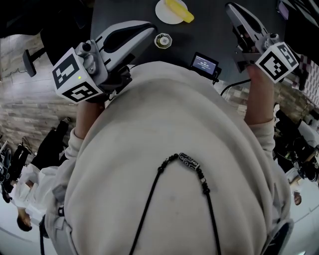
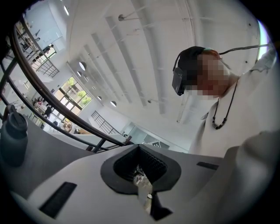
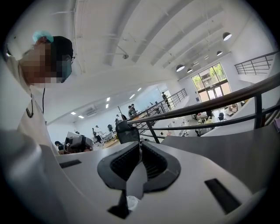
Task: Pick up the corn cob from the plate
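A yellow corn cob (image 1: 180,10) lies on a white plate (image 1: 163,16) at the far edge of the dark table (image 1: 214,30). My left gripper (image 1: 149,27) is held up at the left, its tip short of the plate and to its left, jaws shut and nothing between them. On the other side my right gripper (image 1: 230,7) is raised to the right of the plate, also shut and empty. Both gripper views point up and away: the left gripper (image 2: 140,151) and right gripper (image 3: 139,142) face the ceiling and a railing, so neither shows corn or plate.
A small round cup (image 1: 163,40) stands just nearer than the plate. A small black device with a lit screen (image 1: 204,63) sits at the table's near edge. A dark bottle (image 2: 13,138) shows at the left of the left gripper view. My torso fills the lower head view.
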Demonstrator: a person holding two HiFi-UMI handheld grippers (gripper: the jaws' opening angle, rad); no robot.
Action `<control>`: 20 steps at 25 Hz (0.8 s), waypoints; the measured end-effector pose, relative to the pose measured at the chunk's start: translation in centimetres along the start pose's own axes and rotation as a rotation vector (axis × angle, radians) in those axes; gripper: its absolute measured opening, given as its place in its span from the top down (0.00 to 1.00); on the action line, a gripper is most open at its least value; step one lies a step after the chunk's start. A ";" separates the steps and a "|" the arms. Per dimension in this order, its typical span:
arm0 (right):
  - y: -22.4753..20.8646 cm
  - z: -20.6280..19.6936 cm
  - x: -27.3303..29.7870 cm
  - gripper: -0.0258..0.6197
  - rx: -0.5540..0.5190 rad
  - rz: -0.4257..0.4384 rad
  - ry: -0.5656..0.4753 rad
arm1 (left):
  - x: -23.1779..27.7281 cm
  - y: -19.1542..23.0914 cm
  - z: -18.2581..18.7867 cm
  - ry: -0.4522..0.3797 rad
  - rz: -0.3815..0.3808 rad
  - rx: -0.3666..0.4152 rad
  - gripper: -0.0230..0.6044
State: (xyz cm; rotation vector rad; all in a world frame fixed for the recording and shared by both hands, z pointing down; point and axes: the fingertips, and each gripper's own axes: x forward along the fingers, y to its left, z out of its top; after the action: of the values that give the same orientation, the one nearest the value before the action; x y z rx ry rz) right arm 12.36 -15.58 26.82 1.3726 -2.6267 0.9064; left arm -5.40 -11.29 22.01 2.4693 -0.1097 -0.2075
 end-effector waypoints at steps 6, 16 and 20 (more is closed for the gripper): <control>-0.7 -1.2 2.2 0.93 -0.018 0.032 0.065 | -1.5 0.7 -0.3 -0.047 0.070 -0.014 0.96; -2.8 -4.7 4.9 0.79 -0.041 0.063 0.166 | -3.4 0.7 -1.9 -0.082 0.162 -0.041 0.96; -3.8 -6.4 5.7 0.76 -0.030 0.066 0.213 | -3.8 0.1 -2.4 -0.095 0.196 -0.043 0.96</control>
State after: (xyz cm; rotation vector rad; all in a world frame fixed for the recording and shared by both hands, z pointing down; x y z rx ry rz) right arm 10.44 -18.17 35.58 1.1202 -2.5265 0.9574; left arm -8.74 -9.43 24.38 2.3868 -0.3823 -0.2392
